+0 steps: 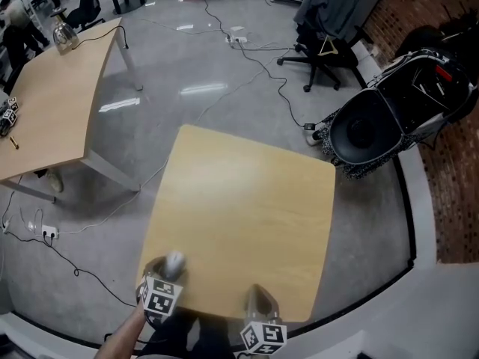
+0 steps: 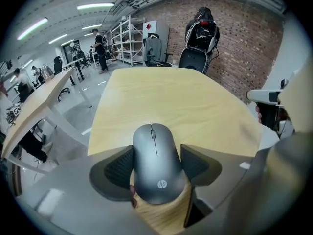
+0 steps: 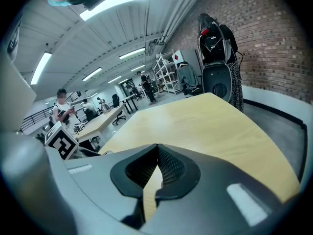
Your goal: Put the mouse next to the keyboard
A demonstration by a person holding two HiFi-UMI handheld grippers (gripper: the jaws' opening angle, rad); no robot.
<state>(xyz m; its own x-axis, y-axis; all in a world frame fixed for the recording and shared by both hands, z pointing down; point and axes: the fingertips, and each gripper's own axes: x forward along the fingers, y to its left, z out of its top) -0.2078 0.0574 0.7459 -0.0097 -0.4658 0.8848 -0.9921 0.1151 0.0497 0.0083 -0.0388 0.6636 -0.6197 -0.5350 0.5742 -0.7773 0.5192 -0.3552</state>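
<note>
A grey HP mouse (image 2: 156,163) lies at the near left edge of the light wooden table (image 2: 186,97), between the jaws of my left gripper (image 2: 157,152). Both ribbed pads rest against the mouse's sides, so the gripper is shut on it. In the head view the mouse (image 1: 174,261) shows just ahead of the left gripper (image 1: 169,272) at the table's (image 1: 247,193) near left corner. My right gripper (image 3: 157,150) hovers over the near edge, its jaws closed tip to tip with nothing between them; it also shows as the right gripper (image 1: 258,299) in the head view. No keyboard is in view.
A second wooden table (image 1: 52,88) stands to the left. A black scooter (image 1: 389,118) is parked by the brick wall at the right, and an office chair (image 1: 322,21) sits behind. Cables (image 1: 262,66) and a power strip (image 1: 46,232) lie on the floor.
</note>
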